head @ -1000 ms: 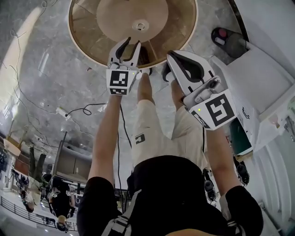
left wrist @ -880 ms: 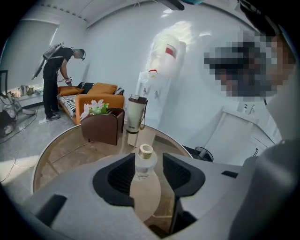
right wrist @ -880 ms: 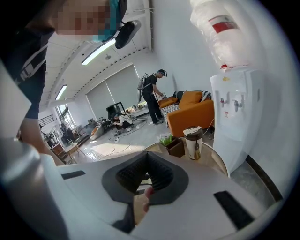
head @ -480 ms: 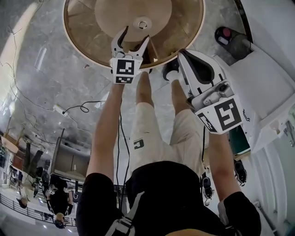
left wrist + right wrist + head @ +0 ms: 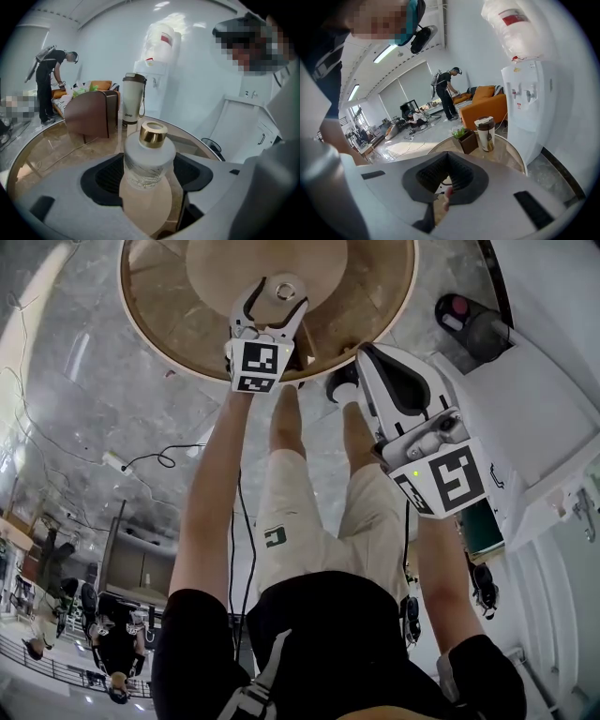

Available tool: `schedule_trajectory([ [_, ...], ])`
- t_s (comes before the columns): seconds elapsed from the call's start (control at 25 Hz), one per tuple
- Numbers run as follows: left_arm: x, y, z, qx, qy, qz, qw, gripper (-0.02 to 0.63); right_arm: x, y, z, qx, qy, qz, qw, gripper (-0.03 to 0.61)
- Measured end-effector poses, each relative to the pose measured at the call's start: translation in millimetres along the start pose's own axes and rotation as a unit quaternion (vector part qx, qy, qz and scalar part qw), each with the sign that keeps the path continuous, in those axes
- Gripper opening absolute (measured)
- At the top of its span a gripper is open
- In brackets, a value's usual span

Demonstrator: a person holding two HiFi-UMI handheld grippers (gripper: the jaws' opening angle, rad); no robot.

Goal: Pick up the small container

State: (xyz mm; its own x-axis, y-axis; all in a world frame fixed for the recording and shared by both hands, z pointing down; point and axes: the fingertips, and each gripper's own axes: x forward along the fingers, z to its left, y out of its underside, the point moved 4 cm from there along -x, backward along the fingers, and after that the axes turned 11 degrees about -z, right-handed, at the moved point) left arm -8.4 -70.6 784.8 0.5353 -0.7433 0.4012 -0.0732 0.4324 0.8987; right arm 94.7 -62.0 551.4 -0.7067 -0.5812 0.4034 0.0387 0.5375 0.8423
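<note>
The small container (image 5: 285, 291) is a frosted bottle with a gold cap (image 5: 153, 132), standing upright on the round glass-topped table (image 5: 159, 324). My left gripper (image 5: 279, 292) reaches over the table's near edge with its jaws on either side of the bottle (image 5: 149, 161). The jaws are opening and a gap shows on each side, so the pads are not pressing on it. My right gripper (image 5: 361, 360) hangs to the right, just off the table's rim, shut with nothing in it (image 5: 446, 158).
A tall tumbler (image 5: 133, 98) and a brown box with a plant (image 5: 466, 140) stand farther back on the table. A white water dispenser (image 5: 534, 418) and a dark bin (image 5: 469, 324) are at the right. Cables (image 5: 159, 460) lie on the floor at the left.
My left gripper has moved forward over the table and its jaws have spread wide, now flanking the bottle. My right gripper has shifted a little forward, still shut.
</note>
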Motion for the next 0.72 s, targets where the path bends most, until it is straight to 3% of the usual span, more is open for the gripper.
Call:
schedule_trajectory([
  [0.72,18,5,4,0.016,-0.007,0.018,0.9997,0.331,7,4,-8,0.012,0.010,0.007,1.000,0.003],
])
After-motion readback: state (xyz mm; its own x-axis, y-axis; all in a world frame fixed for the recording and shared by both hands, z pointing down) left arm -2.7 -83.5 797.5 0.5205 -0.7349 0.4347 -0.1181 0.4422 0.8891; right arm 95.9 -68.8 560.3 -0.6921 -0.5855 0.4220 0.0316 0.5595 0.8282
